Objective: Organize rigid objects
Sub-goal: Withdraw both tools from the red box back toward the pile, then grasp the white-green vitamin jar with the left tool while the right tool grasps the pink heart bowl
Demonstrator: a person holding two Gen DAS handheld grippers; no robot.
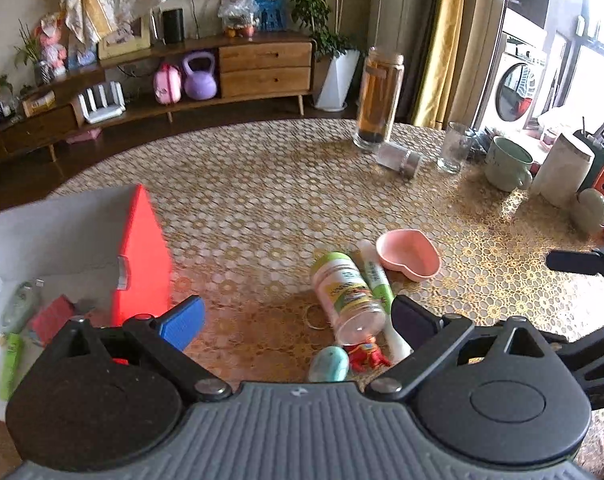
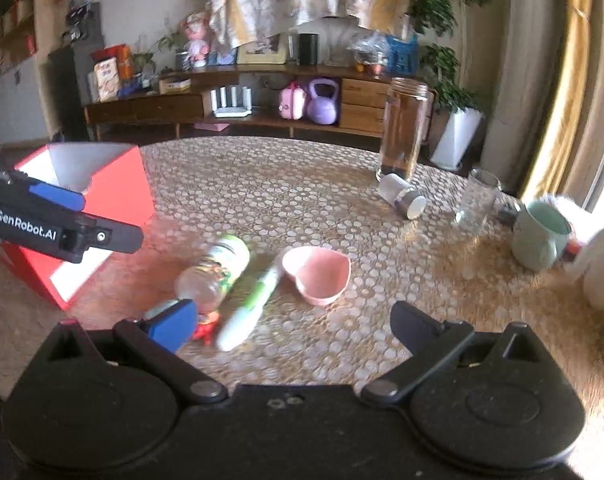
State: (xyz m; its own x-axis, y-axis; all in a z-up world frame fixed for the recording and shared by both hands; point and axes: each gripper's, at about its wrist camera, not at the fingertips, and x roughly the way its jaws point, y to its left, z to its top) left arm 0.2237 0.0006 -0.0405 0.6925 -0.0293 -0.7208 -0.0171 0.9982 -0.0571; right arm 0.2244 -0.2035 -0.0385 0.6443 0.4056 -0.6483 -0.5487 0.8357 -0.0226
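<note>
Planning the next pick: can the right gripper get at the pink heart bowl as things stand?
Probably yes. The right gripper is open and empty, and the pink heart bowl sits just ahead on bare tablecloth, with only the marker lying beside it.

On the table are counted one red box (image 1: pixel 141 256), one lying plastic bottle (image 1: pixel 348 296), one marker (image 1: pixel 378 280), one pink heart-shaped bowl (image 1: pixel 408 254), one toy figure (image 1: pixel 366 356), one glass tumbler (image 1: pixel 454 148) and one green mug (image 1: pixel 506 164).

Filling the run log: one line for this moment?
left hand-held gripper: open, empty | right hand-held gripper: open, empty | bottle, pink bowl: on table
</note>
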